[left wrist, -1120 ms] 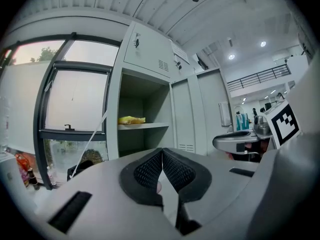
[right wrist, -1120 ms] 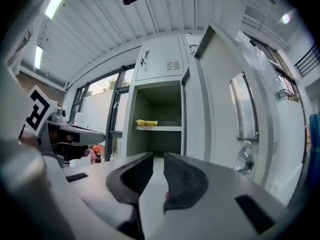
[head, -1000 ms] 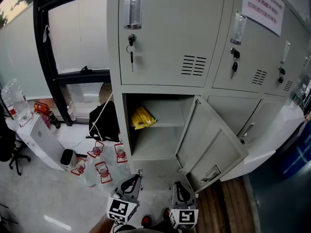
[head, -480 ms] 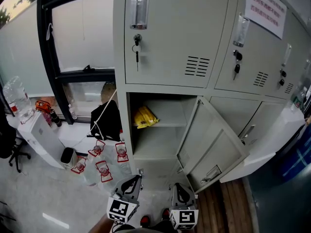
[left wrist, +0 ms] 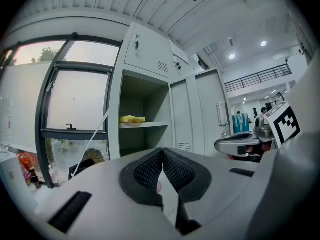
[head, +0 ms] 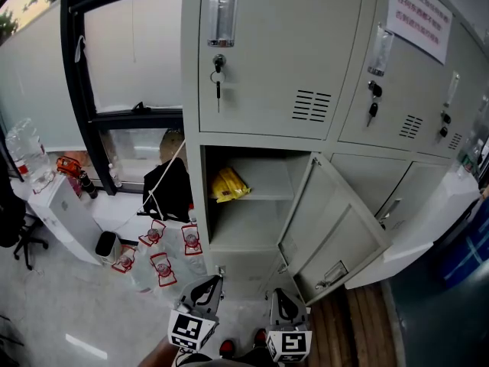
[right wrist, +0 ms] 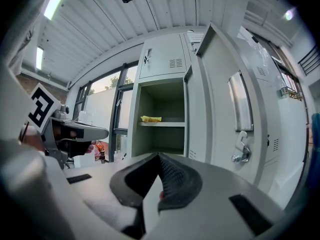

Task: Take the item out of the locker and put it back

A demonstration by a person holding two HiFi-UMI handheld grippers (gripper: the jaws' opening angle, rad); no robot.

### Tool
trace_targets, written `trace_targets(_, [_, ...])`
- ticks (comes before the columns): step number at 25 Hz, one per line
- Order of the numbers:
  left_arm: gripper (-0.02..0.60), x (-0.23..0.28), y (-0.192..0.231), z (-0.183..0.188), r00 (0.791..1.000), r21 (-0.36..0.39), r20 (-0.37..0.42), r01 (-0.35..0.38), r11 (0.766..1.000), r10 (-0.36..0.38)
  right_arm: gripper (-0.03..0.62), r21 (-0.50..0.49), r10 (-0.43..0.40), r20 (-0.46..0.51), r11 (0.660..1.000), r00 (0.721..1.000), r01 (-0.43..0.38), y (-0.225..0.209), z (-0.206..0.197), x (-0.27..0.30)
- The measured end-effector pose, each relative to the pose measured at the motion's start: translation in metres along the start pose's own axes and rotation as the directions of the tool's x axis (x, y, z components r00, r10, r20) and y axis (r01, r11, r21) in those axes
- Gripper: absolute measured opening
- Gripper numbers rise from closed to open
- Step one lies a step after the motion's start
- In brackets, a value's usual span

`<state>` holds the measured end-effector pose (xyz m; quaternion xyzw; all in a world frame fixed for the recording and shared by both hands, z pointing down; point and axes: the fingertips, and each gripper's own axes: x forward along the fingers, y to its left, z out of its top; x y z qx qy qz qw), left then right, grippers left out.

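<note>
Left tongs (head: pixel 212 283), right tongs (head: pixel 282 293) face locker (head: pixel 256 224).

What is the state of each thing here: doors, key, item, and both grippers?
lower locker door, swung open
upper locker door, closed
key, hanging from that door
yellow item, lying on the shelf inside
left gripper, shut, empty
right gripper, shut, empty

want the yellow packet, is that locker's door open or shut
Open: the door stands swung outward, and the yellow packet shows on the shelf.
</note>
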<state>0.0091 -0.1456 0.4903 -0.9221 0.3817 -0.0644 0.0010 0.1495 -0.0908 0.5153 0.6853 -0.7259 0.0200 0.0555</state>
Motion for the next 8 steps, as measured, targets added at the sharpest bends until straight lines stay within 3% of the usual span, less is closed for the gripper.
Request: trace_targets(8, [0.023, -0.0019, -0.0022, -0.0009, 1.000, -0.006, 0.001, 0.001, 1.000, -0.001, 0.017, 0.003, -0.002, 0.001, 1.000, 1.000, 0.002, 0.0004, -0.0005, -0.0020])
